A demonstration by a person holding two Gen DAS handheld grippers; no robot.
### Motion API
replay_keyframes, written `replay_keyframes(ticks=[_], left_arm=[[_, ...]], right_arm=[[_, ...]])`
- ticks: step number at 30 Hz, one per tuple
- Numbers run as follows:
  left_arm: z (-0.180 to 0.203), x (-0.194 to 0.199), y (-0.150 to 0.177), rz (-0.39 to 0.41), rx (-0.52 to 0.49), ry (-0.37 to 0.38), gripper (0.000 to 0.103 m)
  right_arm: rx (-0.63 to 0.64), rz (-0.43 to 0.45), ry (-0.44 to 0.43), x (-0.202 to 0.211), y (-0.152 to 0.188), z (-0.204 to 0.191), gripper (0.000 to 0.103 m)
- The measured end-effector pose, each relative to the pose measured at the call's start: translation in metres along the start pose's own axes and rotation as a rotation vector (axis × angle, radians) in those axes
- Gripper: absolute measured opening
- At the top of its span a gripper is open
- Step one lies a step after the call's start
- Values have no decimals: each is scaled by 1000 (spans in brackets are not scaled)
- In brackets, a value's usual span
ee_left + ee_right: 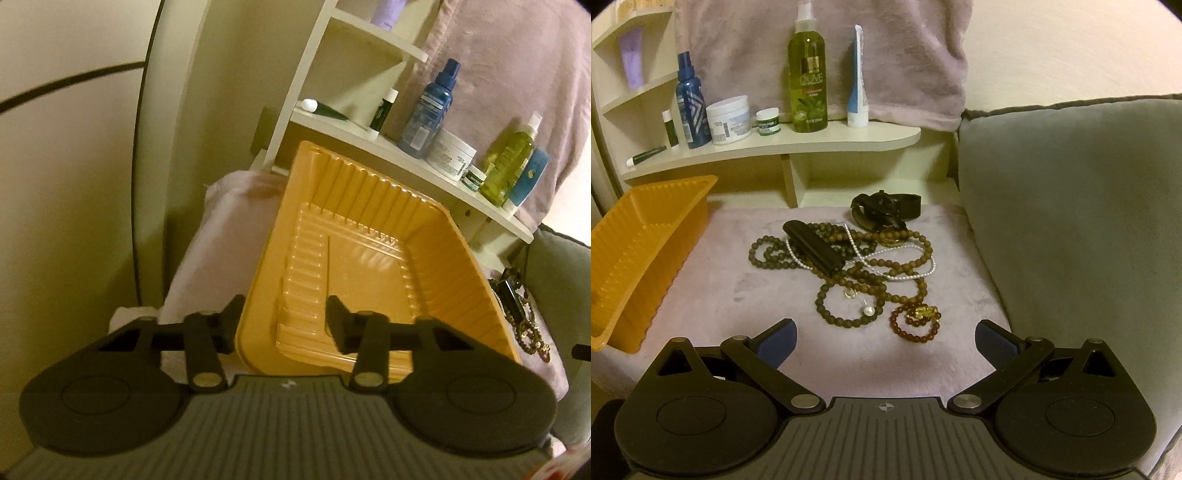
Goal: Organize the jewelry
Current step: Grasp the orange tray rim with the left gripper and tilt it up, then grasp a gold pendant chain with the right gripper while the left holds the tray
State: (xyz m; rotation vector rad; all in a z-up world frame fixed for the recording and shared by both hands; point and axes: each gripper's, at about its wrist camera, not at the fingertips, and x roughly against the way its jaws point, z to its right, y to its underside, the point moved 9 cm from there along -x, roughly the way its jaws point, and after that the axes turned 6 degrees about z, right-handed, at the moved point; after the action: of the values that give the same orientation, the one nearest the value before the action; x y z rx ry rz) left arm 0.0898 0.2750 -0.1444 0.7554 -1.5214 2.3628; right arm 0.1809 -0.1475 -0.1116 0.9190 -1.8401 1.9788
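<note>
- The left gripper (282,321) grips the near wall of an orange plastic tray (369,236): 1 finger sits outside the rim, the other inside, and the jaws are closed on the ribbed wall between them.
- The tray is tilted in the left view, its empty ribbed bottom facing the camera; in the right view it stands at the left edge of a pale purple cloth (713,291).
- The right gripper (884,341) hovers low over the cloth with its jaws spread wide and nothing between its blue pads (777,341).
- Just ahead of it lies a tangled heap of jewelry (849,266) (all on the cloth, none in the tray): brown bead strands, a thin string of white pearls (905,275), a small amber bead bracelet (918,325), a loose pearl earring (868,311), and a black oblong case (814,245) resting on top.
- A dark strap with a round metal piece (886,210) lies at the far side of the heap.
- A grey cushion (1071,206) stands to the right of the cloth.
- Behind, a white shelf (775,147) holds a green bottle (807,74), a blue bottle (687,103) and a white jar (728,120).
</note>
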Motion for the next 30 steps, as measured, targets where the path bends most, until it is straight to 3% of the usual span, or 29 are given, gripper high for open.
replay_keyframes(ticks=[4,6,17,19,20,22,27,30], left_arm=[[-1,-1,0,9,-4,-24,27],[0,0,-1,7,-10,-37,17],[29,14,-18,-2,-190,-135,6],[39,19,-23,7,-234,-149,5],[45,21,-26,11,-257,-157,5],[57,24,-30,16,-309,-176,4],[84,30,-36,32,-403,-215,4],[93,30,-36,28,-415,-225,4]], right_arm=[[10,-4,-3,-5,-3,-2,102],[13,-6,-2,-8,-3,-2,102],[6,22,48,-23,0,28,102],[-6,24,53,-26,2,38,86],[-10,16,46,-30,4,41,73],[-27,7,31,-37,9,47,65],[-15,15,1,-51,12,52,36],[-13,2,-17,-61,15,56,29]])
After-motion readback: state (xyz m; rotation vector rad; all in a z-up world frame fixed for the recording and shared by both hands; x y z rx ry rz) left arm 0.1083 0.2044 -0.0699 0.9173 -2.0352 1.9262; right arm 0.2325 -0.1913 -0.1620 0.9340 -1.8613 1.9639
